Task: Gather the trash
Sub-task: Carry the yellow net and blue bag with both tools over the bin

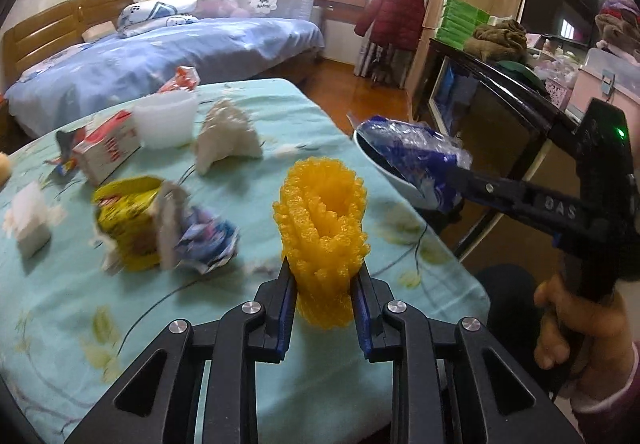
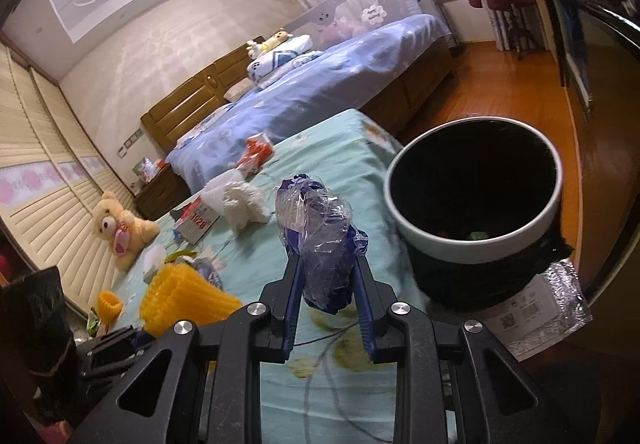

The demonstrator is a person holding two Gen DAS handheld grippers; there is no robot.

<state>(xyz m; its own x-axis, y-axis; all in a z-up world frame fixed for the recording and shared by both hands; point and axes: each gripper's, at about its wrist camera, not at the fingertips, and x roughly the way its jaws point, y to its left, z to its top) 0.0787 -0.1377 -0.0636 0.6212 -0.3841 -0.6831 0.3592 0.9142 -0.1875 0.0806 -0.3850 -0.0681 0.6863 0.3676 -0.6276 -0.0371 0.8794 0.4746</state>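
Left tool (image 1: 323, 286) pinching yellow foam fruit net (image 1: 322, 216) near lower end; net stands up from pads above table (image 1: 120, 304). Judged very light, springy, crushable; a pinch across the wall should do, no slip risk.

Right tool (image 2: 326, 284) pressed onto crumpled blue-and-clear plastic wrapper (image 2: 320, 228), beside black-lined bin (image 2: 476, 204) at table edge. Wrapper looks slick, thin, weightless; grip the bunched middle.

Tissue wad (image 1: 224, 138), cartons, yellow packet (image 1: 128, 220) remain on table.
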